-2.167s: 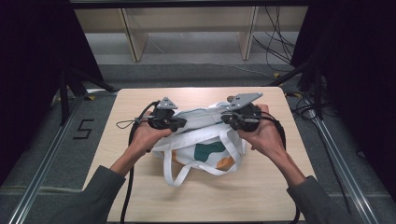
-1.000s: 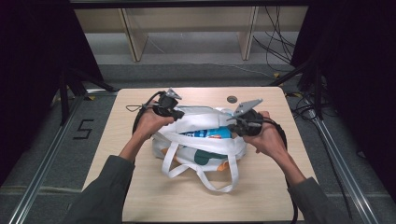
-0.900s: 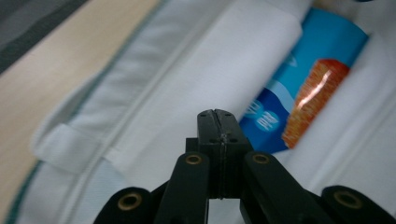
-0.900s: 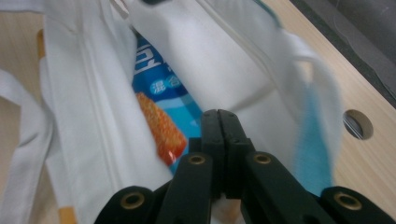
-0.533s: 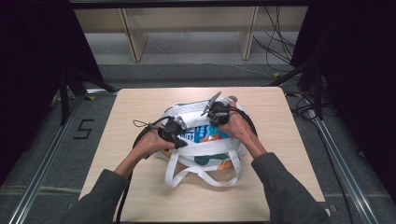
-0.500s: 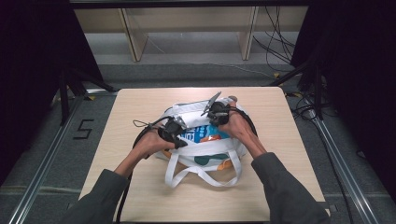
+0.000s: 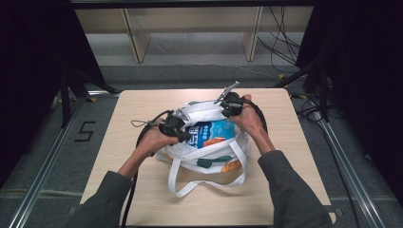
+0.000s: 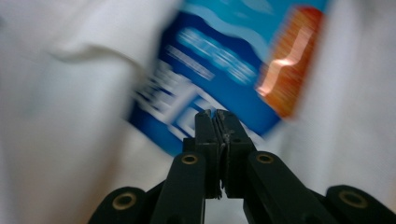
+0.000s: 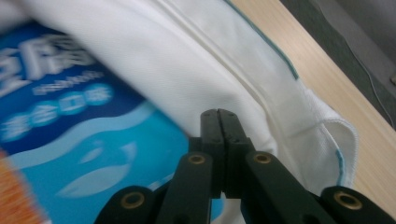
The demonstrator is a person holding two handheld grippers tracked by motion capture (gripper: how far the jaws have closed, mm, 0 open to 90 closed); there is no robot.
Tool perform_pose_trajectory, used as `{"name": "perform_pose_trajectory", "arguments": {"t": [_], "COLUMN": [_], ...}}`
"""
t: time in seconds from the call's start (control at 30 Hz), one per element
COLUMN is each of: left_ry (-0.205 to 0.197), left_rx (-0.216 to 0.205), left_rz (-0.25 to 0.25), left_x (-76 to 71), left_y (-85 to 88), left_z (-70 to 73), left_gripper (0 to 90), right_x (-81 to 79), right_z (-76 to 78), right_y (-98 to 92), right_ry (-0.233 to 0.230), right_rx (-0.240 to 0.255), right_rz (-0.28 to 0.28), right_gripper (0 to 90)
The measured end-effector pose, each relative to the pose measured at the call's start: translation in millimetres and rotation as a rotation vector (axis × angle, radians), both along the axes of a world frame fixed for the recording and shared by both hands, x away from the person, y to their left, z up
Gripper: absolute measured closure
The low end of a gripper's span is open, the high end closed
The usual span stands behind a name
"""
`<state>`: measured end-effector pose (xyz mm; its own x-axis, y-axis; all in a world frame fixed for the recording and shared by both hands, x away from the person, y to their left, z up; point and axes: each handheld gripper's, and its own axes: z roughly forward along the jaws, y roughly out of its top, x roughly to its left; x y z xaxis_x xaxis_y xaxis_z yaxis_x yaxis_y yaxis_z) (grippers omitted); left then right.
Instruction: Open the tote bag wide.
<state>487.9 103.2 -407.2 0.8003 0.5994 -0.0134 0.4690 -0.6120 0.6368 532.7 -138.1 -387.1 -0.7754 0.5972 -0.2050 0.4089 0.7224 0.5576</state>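
A white tote bag (image 7: 209,156) lies on the wooden table (image 7: 294,156), its mouth open toward the far side. A blue package (image 7: 209,133) with an orange patch shows inside it. My left gripper (image 7: 183,127) is at the left of the bag's mouth, and its jaws are shut with nothing seen between them (image 8: 216,113), just over the blurred blue package (image 8: 224,74). My right gripper (image 7: 227,108) is at the far right rim, also shut (image 9: 218,113), over white bag cloth (image 9: 196,70) next to the package (image 9: 70,130). The bag's looped handles (image 7: 190,185) trail toward the near edge.
A wooden shelf unit (image 7: 190,28) stands beyond the table. Cables (image 7: 294,52) run over the floor at the back right. A "5" mark (image 7: 85,130) is on the floor to the left. Bare tabletop (image 9: 327,88) lies right of the bag.
Both grippers have come in from the bag's outer sides to its mouth, over the blue package. The bag has sagged lower, and the package shows more.
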Motion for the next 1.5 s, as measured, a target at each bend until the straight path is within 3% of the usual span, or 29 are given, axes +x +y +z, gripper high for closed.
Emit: {"name": "perform_pose_trajectory", "arguments": {"t": [0.03, 0.07, 0.13, 0.23, 0.27, 0.33, 0.43, 0.47, 0.53, 0.57, 0.63, 0.67, 0.7, 0.77, 0.83, 0.87, 0.9, 0.97, 1.0, 1.07, 1.1, 1.13, 1.17, 1.2, 1.27, 1.3, 1.33, 1.43, 1.5], "left_ry": [0.0, -0.013, 0.003, 0.015, 0.022, 0.03, 0.039, 0.031, 0.032, 0.021, -0.015, -0.032, -0.047, -0.077, -0.076, -0.08, -0.094, -0.093, -0.083, -0.075, -0.067, -0.067, -0.058, -0.058, -0.069, -0.077, -0.083, -0.067, -0.081], "left_rx": [0.0, 0.012, 0.011, 0.024, 0.055, 0.103, 0.107, 0.127, 0.134, 0.148, 0.199, 0.195, 0.165, 0.143, 0.105, 0.092, 0.106, 0.147, 0.144, 0.152, 0.136, 0.136, 0.089, 0.084, 0.084, 0.117, 0.141, 0.189, 0.195], "left_rz": [0.0, 0.069, 0.087, 0.161, 0.174, 0.183, 0.201, 0.201, 0.208, 0.208, 0.183, 0.173, 0.158, 0.125, 0.059, 0.049, 0.039, 0.018, 0.015, 0.018, 0.016, 0.016, 0.019, 0.014, 0.015, -0.007, -0.015, -0.018, -0.014], "left_x": [0.0, 18.1, 26.3, 47.0, 49.3, 52.8, 55.9, 55.7, 55.4, 54.1, 48.6, 43.2, 37.6, 24.1, 9.4, 3.9, -0.7, -7.3, -9.7, -15.3, -18.6, -18.6, -25.8, -28.9, -32.5, -39.6, -42.7, -43.7, -41.6], "left_y": [0.0, 2.0, 3.7, 11.8, 14.4, 20.7, 32.7, 33.5, 33.2, 31.4, 26.2, 24.3, 23.1, 18.6, 14.1, 13.5, 13.6, 18.0, 23.0, 35.8, 42.2, 42.2, 49.9, 51.4, 51.6, 48.4, 45.9, 42.9, 39.6], "left_z": [0.0, -2.7, -5.2, -15.7, -18.1, -24.7, -30.5, -32.9, -35.8, -34.4, -27.2, -22.1, -17.4, -8.9, -5.2, -5.0, -5.9, -11.5, -15.1, -24.4, -28.3, -28.3, -31.6, -31.8, -32.5, -32.0, -31.5, -27.2, -22.6], "left_gripper": [87.6, 87.6, 88.8, 89.4, 89.4, 89.5, 89.7, 89.7, 89.7, 89.7, 89.6, 89.5, 89.3, 88.6, 87.6, 87.2, 87.3, 87.2, 87.1, 87.1, 87.9, 88.4, 89.1, 89.2, 89.4, 89.5, 89.5, 89.5, 89.0], "right_x": [0.0, -18.5, -39.7, -68.5, -76.7, -93.2, -109.4, -112.9, -115.7, -114.0, -115.3, -118.0, -116.0, -108.4, -95.2, -86.5, -76.0, -55.3, -45.4, -29.5, -23.8, -23.8, -12.9, -10.3, -4.2, -3.6, -5.2, -5.2, -12.1], "right_z": [0.0, 6.1, 4.2, -6.1, -11.3, -21.5, -38.3, -42.8, -49.2, -50.2, -45.9, -39.5, -32.2, -13.8, 2.0, 8.2, 10.9, 7.7, 2.5, -16.9, -27.5, -27.5, -53.8, -61.7, -79.5, -85.5, -88.7, -85.7, -69.2], "right_y": [0.0, -3.8, -9.6, -23.8, -29.7, -41.3, -54.7, -55.3, -52.9, -51.0, -46.5, -45.0, -45.8, -50.4, -53.8, -55.9, -57.3, -58.8, -59.6, -61.1, -63.0, -63.0, -67.6, -69.1, -72.6, -73.7, -72.6, -69.1, -65.3], "right_ry": [0.0, -0.011, -0.025, 0.012, 0.021, 0.079, 0.16, 0.167, 0.186, 0.183, 0.176, 0.185, 0.125, 0.044, -0.06, -0.081, -0.125, -0.111, -0.1, -0.065, -0.043, -0.043, 0.017, 0.03, 0.062, 0.07, 0.105, 0.092, 0.06], "right_rx": [0.0, 0.028, 0.057, 0.068, 0.064, 0.089, 0.102, 0.115, 0.094, 0.067, 0.035, 0.035, 0.061, 0.168, 0.196, 0.199, 0.218, 0.226, 0.189, 0.176, 0.16, 0.16, 0.14, 0.125, 0.073, 0.05, 0.049, 0.003, -0.002], "right_rz": [0.0, 0.041, 0.068, 0.105, 0.115, 0.13, 0.164, 0.17, 0.182, 0.222, 0.208, 0.184, 0.2, 0.202, 0.135, 0.108, 0.086, 0.049, 0.028, -0.016, -0.041, -0.041, -0.082, -0.1, -0.094, -0.092, -0.118, -0.107, -0.104], "right_gripper": [90.0, 90.0, 90.0, 90.0, 90.0, 90.0, 90.0, 90.0, 90.0, 90.0, 90.0, 90.0, 90.0, 90.0, 90.0, 90.0, 90.0, 90.0, 90.0, 90.0, 90.0, 90.0, 90.0, 90.0, 90.0, 90.0, 90.0, 90.0, 90.0]}}
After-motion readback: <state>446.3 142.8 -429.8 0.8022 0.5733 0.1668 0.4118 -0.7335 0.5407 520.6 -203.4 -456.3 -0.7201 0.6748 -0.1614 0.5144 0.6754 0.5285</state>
